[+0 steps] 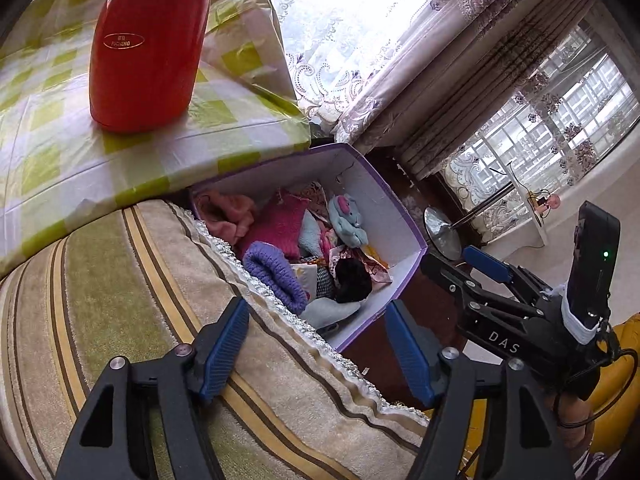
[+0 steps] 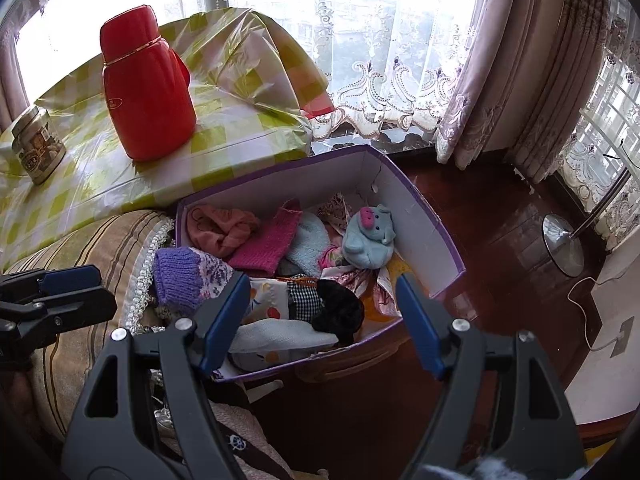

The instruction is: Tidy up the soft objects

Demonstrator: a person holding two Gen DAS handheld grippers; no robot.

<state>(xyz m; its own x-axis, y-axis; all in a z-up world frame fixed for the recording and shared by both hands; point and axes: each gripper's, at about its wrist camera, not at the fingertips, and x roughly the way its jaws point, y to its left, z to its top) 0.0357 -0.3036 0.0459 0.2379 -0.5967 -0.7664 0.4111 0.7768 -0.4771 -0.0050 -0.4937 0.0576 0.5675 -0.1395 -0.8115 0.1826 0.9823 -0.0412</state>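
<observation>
Both the left gripper (image 1: pixel 318 350) and the right gripper (image 2: pixel 322 322) are held with jaws spread and nothing between them. The soft items, among them a blue plush toy (image 2: pixel 370 238) at 1 o'clock of the right gripper, are piled in the purple box (image 2: pixel 430 232) beside the striped cushion (image 1: pixel 120 280).

On the red thermos (image 1: pixel 150 46) I read "FUCHENG" in a gold oval. My right gripper (image 1: pixel 486 264), well right of that thermos, bears "DAS" in white. The jar's (image 2: pixel 38 148) label stays unreadable.
</observation>
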